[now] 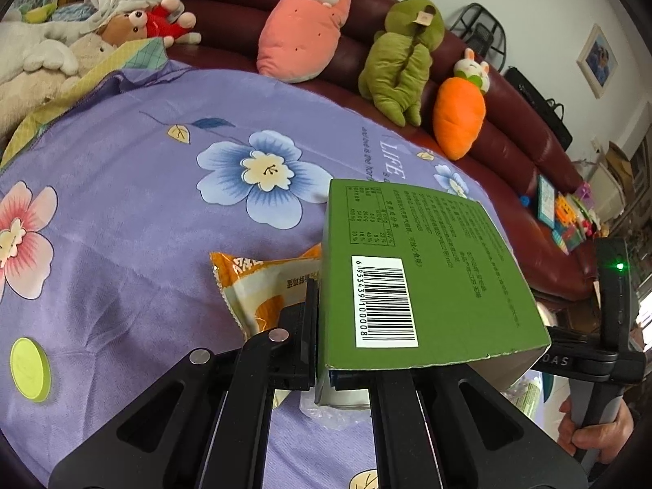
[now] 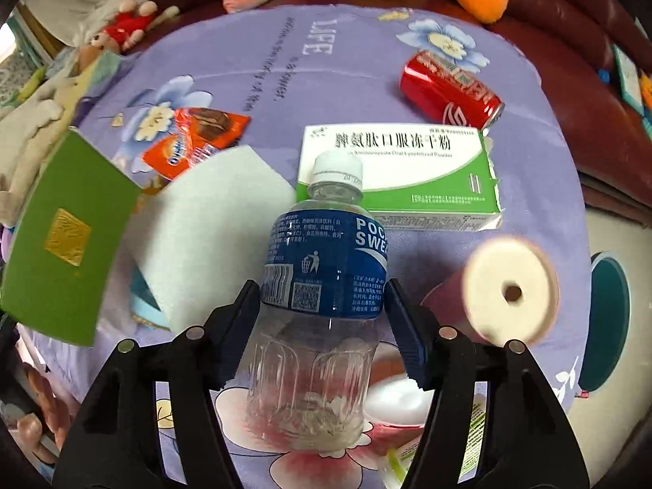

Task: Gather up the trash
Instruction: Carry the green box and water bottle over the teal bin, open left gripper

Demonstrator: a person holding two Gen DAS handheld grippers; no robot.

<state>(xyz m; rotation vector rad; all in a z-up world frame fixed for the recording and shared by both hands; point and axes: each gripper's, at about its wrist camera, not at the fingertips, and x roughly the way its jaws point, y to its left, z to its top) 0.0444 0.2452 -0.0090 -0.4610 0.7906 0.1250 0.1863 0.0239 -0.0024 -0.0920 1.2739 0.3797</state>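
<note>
My left jaws [image 1: 322, 326] pinch the green box [image 1: 415, 273] by one thin wall; it could tear free. My right jaws [image 2: 322, 309], half-open, bracket the Pocari Sweat bottle [image 2: 322, 285], whose slick plastic might squirt out.

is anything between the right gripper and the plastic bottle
Nothing visible does. The right gripper already straddles the clear plastic bottle at the lower edge of its blue label, one finger on each side, with no other item in the gap. The green and white medicine box lies beyond the cap, clear of the fingers.
</note>
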